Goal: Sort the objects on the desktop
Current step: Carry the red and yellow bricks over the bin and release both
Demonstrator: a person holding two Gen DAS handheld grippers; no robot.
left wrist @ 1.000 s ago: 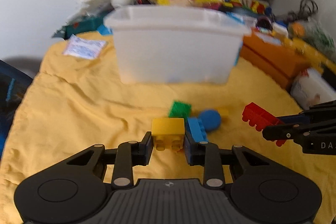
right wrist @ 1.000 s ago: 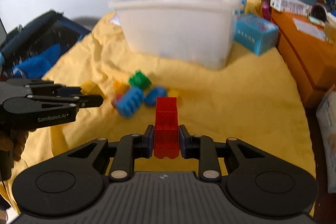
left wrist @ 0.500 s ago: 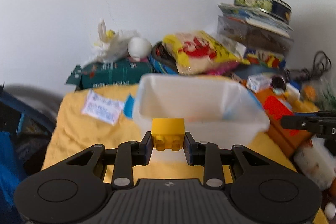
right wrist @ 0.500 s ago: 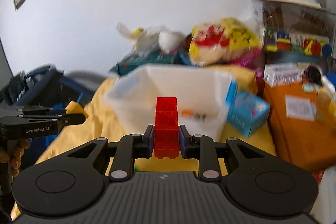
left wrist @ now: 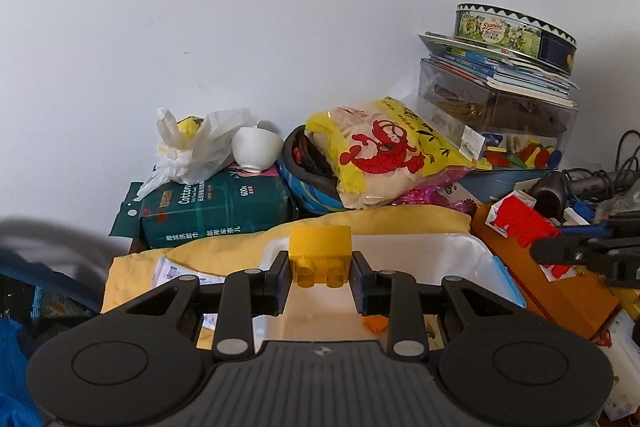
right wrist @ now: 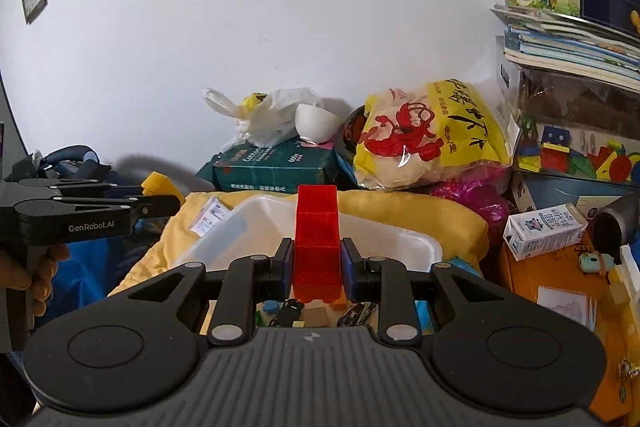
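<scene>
A: Reporting left gripper (left wrist: pixel 320 277)?
B: Pinching yellow block (left wrist: pixel 320 253) between both pads, holding it above white bin (left wrist: pixel 460 259), over its near rim.

A: Right gripper (right wrist: pixel 317 269)?
B: Clamping tall red block (right wrist: pixel 317 239) upright, hovering over the same bin's opening, above small toys (right wrist: pixel 304 311) lying inside.

A: Bin location?
B: Sitting on yellow cloth (right wrist: pixel 400 211), near green tissue pack (left wrist: pixel 212 207).
</scene>
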